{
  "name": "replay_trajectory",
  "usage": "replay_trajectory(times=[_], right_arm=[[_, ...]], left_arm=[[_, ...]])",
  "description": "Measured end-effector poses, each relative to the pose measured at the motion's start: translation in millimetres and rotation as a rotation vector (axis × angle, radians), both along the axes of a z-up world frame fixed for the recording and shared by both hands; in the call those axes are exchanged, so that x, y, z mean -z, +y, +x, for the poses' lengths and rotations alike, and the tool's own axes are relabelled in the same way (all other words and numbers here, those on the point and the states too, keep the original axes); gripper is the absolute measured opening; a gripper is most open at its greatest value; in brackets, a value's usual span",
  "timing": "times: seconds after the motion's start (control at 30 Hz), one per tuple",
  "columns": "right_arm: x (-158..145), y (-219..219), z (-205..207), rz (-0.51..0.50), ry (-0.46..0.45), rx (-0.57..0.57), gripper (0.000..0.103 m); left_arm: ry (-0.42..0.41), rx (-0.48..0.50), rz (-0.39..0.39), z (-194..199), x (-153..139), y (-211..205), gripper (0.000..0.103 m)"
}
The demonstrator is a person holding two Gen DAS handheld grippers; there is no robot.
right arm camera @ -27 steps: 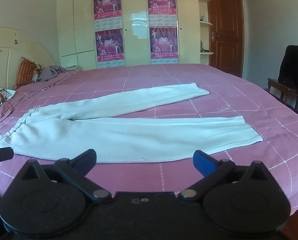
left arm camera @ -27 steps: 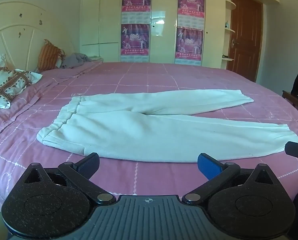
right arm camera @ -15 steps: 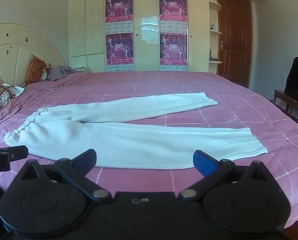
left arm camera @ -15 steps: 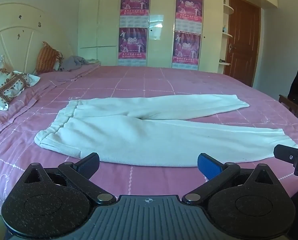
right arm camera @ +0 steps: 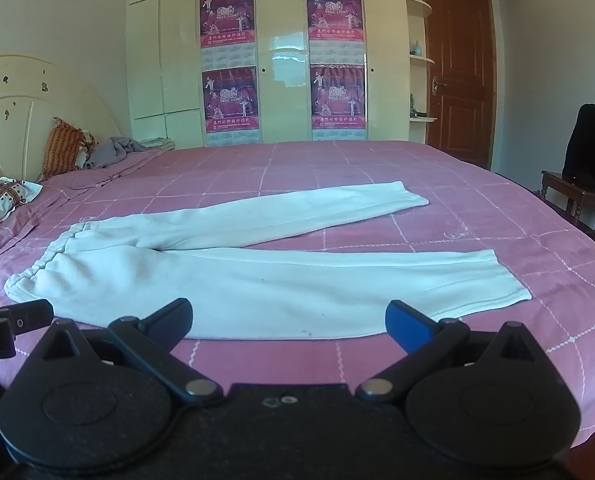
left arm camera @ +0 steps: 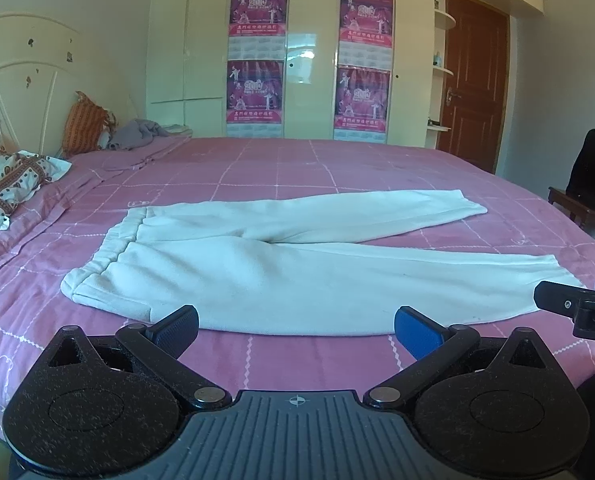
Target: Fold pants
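A: Why do the left gripper and right gripper hang short of the pants?

B: Both are spread wide and empty. The pants lie flat on the bed, legs splayed, near edge just ahead, probably for a two-point pickup.
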State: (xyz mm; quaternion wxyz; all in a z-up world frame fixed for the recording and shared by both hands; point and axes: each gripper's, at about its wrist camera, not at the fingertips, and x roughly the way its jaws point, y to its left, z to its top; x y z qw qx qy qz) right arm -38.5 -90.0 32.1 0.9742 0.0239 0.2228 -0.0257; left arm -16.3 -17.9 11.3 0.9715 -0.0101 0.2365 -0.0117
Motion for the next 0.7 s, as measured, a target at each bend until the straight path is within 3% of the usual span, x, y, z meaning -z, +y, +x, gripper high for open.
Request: replay_trajectory(times=[0.7], right_arm=[[-0.2,-2.3,-0.6,0.007,-0.009,0.012,0.103]], left_arm=[[-0.007,-0.001,-0.001,0.1,-1.8,-2.3,0.103]])
